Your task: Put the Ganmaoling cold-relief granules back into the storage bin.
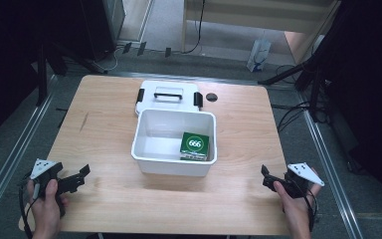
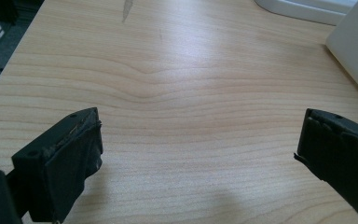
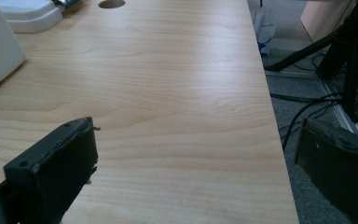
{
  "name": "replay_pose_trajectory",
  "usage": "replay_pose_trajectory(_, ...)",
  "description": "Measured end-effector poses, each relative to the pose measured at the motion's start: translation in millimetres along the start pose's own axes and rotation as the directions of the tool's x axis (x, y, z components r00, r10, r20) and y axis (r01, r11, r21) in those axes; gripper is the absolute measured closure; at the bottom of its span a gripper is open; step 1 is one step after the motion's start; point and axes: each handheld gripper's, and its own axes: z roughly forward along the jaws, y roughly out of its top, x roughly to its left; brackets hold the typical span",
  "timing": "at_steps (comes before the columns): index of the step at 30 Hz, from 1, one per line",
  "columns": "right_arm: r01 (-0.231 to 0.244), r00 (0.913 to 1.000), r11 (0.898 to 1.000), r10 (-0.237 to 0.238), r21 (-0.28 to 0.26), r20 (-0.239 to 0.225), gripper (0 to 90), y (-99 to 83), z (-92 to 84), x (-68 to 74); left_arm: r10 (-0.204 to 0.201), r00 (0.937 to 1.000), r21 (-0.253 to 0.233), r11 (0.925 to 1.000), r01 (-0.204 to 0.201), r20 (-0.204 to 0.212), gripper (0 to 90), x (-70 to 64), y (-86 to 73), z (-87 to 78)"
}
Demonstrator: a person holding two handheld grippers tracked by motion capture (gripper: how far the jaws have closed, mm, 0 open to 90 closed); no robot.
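A wooden table [image 1: 109, 124] carries a white plastic bin [image 1: 151, 162] at its centre, its lid [image 1: 168, 92] with black latches lying flat just behind it. Inside the bin, a green box [image 1: 195, 146] marked 666 sits in the front right corner. Both forearms enter from the near edge, well apart from the bin. The left gripper [image 1: 77, 178] rests at the near left corner, angled toward the bin, jaws spread wide on nothing. The right gripper [image 1: 266, 175] sits at the near right edge, jaws likewise wide and empty.
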Motion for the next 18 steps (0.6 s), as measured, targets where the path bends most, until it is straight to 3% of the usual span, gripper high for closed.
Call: replay_pose_trajectory(18,-0.062,0.997,0.998,0.063,-0.032,0.044,0.0,-34.5,-25.9,-25.5,0.002,1.0,-0.011,0.9999,-0.002,-0.01,0.6,-1.1,-0.2,-0.5)
